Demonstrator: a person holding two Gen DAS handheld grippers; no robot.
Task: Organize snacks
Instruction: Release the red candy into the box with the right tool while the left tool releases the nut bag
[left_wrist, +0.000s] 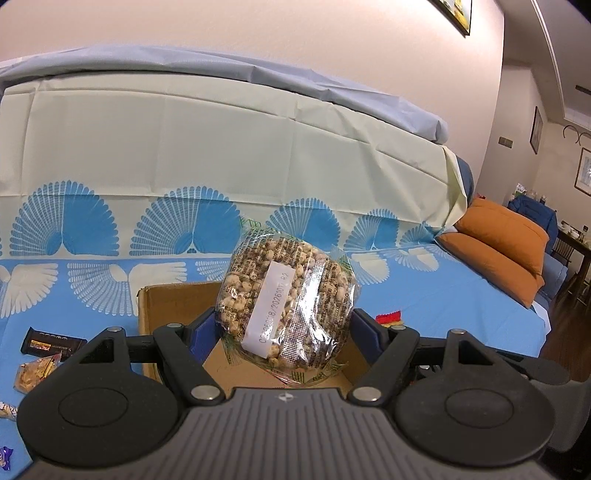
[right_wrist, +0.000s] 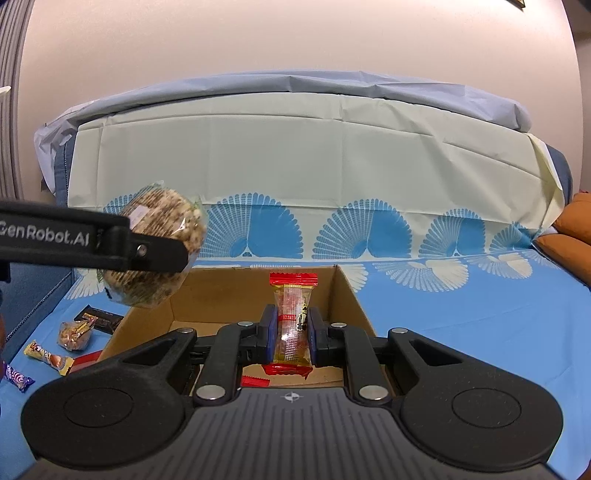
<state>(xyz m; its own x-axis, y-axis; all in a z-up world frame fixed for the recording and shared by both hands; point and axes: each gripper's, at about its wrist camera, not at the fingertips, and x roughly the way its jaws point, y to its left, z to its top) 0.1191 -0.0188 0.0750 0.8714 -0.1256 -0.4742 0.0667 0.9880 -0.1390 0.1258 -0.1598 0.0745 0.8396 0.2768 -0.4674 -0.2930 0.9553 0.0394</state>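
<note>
Our left claw (left_wrist: 286, 325) grips a round bag of puffed snacks (left_wrist: 286, 301) at the frame's centre, over the cardboard box (right_wrist: 347, 291). Our right claw (right_wrist: 291, 332) pinches a red-ended candy packet (right_wrist: 291, 325) above the box. Loose snacks (right_wrist: 74, 334) lie at lower left.

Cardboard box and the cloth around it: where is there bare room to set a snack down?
The cardboard box floor looks mostly bare behind the red-ended packet. Blue cloth right of the box is open. Left of it, loose snacks crowd the cloth.
</note>
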